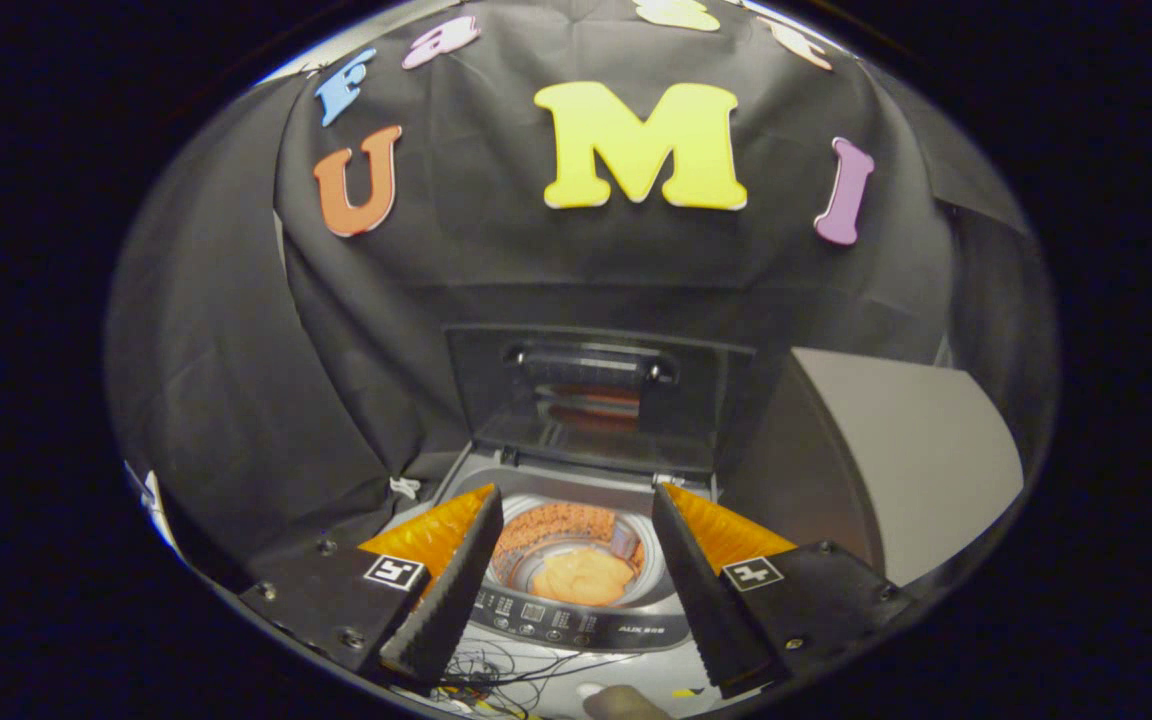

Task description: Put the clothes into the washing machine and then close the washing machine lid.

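You are holding the gripper (pixel 576 500) above the front of the washing machine (pixel 576 620), and its two fingers (pixel 456 580) are standing wide apart with nothing between them but open air. Looking down through that gap, you are seeing straight into the machine's round drum (pixel 561 530), which is glowing orange under the light. The clothes (pixel 584 575) are lying at the bottom of the drum as a soft, rumpled, peach-orange heap, well below the fingertips and touching neither finger. The washing machine lid (pixel 596 395) is standing open and upright at the back of the machine, a dark panel with a handle bar near its top, and its glossy face is reflecting some of the orange from the drum. On the near side of the drum, the machine's control panel (pixel 576 628) is showing as a dark strip with a row of small buttons. In front of the machine, a tangle of thin dark cables (pixel 496 668) is lying on the pale surface, and a small rounded brownish thing, too cut off to identify, is sitting just beside them. To the right of the machine, a pale grey box (pixel 896 460) is standing close against it. Black cloth (pixel 336 380) is hanging behind and to the left of the machine.
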### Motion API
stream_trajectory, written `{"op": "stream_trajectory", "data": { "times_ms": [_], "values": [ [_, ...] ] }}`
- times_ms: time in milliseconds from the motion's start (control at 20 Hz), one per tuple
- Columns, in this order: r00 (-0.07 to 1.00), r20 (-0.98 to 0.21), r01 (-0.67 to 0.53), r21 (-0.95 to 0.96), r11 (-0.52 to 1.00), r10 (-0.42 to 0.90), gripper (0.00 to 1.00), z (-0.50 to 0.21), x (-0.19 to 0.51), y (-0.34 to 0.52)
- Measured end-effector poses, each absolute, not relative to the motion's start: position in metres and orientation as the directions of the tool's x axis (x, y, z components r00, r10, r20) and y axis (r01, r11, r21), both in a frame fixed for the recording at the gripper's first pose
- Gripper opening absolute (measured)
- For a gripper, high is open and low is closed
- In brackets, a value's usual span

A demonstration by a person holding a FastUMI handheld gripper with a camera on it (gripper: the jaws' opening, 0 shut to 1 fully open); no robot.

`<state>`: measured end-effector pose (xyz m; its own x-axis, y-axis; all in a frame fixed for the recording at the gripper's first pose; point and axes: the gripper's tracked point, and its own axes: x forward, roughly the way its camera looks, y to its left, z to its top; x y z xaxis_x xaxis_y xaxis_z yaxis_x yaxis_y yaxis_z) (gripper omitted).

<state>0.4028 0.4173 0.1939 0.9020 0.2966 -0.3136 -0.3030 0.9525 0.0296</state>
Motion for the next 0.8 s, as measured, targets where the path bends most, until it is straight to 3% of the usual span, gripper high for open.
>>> {"op": "stream_trajectory", "data": {
  "times_ms": [350,550,800],
  "values": [
    [0.939,-0.2,-0.275,0.053,0.96,0.28,0.94,0.303,0.461,0.434],
    [0.938,-0.225,-0.243,0.112,0.964,0.263,0.94,0.332,0.507,0.444],
    [0.923,-0.303,-0.209,0.124,0.97,0.238,0.94,0.315,0.57,0.452]
  ]
}}
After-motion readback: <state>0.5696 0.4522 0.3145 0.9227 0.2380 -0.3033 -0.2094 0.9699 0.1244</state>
